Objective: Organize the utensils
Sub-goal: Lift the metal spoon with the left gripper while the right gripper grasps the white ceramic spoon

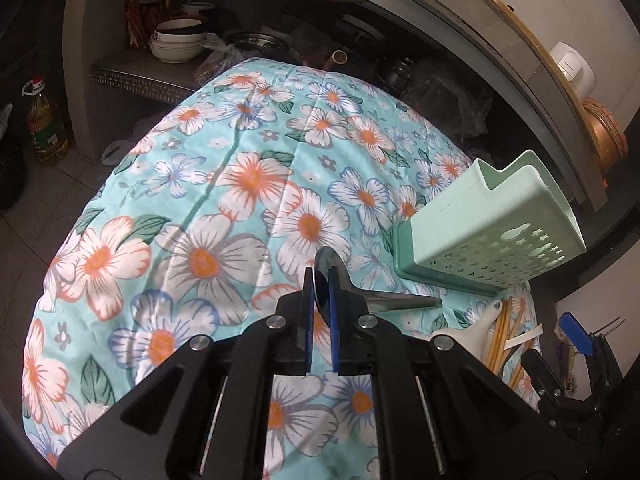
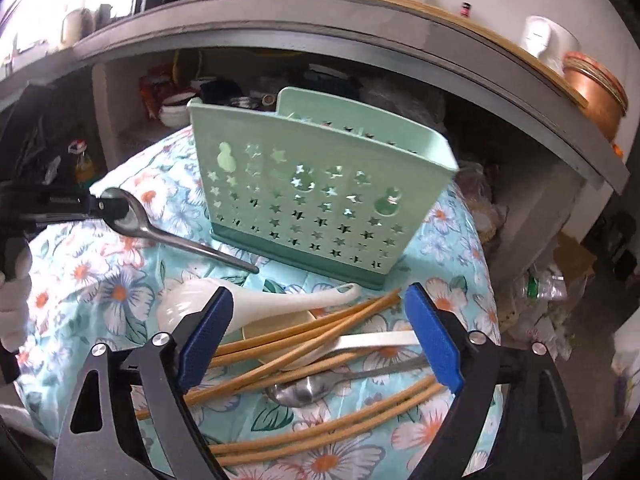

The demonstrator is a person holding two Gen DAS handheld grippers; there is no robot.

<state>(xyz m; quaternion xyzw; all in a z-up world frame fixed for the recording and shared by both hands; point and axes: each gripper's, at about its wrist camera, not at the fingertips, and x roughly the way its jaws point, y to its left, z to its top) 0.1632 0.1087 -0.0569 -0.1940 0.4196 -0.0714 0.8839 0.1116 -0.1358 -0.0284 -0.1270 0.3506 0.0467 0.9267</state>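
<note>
Left wrist view: left gripper (image 1: 321,280) pinching the bowl of a steel spoon (image 1: 384,298) edge-on, handle trailing right, presumably to lift it clear for the mint utensil holder (image 1: 492,232) ahead and to the right. Right wrist view: right gripper (image 2: 320,328) spread wide over a loose heap, nothing gripped, with tan chopsticks (image 2: 304,336), a white ceramic spoon (image 2: 256,304) and a second metal spoon (image 2: 304,394) between and below its fingers; holder upright beyond, star-perforated; held spoon far left.
</note>
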